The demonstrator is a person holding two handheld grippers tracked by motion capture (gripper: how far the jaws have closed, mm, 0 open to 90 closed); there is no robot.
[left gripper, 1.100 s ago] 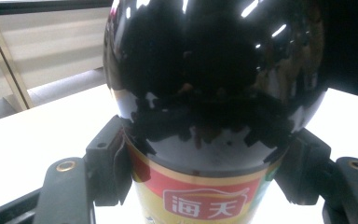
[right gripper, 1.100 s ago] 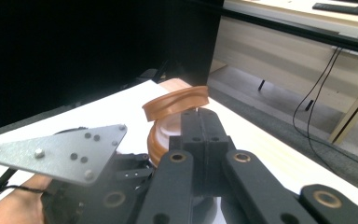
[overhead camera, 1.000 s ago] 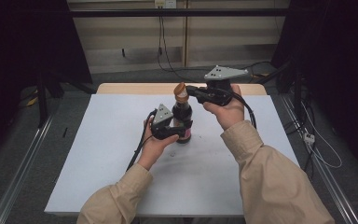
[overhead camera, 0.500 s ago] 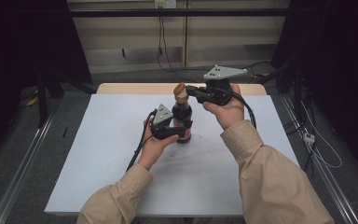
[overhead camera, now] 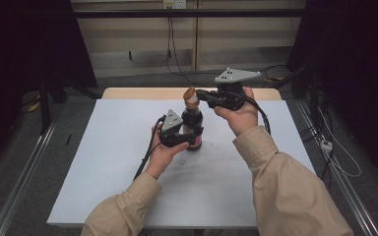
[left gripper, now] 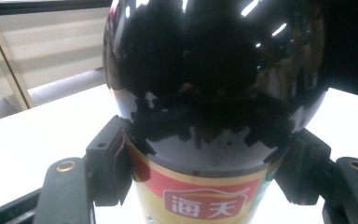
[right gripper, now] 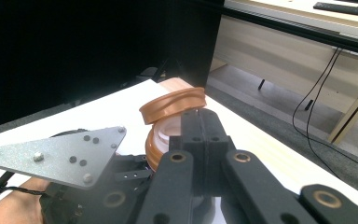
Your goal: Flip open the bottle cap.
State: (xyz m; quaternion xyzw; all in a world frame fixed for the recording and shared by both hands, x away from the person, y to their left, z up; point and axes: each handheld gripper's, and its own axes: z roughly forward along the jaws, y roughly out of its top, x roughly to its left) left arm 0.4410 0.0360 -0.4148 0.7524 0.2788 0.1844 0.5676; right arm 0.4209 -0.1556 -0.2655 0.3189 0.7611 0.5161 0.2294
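My left gripper (overhead camera: 186, 139) had its jaws clamped on the dark bottle (overhead camera: 193, 125), the pads (left gripper: 106, 168) pressing either side of the body just above the red and gold label (left gripper: 205, 198), and the bottle stood upright on the white table (overhead camera: 103, 162) near the far middle. My right gripper (overhead camera: 203, 95) came in level from the right with its jaws pressed together, holding nothing, their tips right at the neck beside the orange flip cap (right gripper: 172, 105).

As I judged it, the opening was mostly done: the cap's lid already stood tilted up on its hinge, with the pale spout (right gripper: 164, 135) bare under it (whether it was swung fully back I could not tell). What seemed left was pushing the lid clear, or pouring.

Around us the table held little else; the left gripper's cable (overhead camera: 145, 157) trailed toward my sleeve, and more cables (overhead camera: 332, 147) lay on the floor to the right. Nothing blocked the cap; only my left gripper's grey plate (right gripper: 56, 151) sat close below it.
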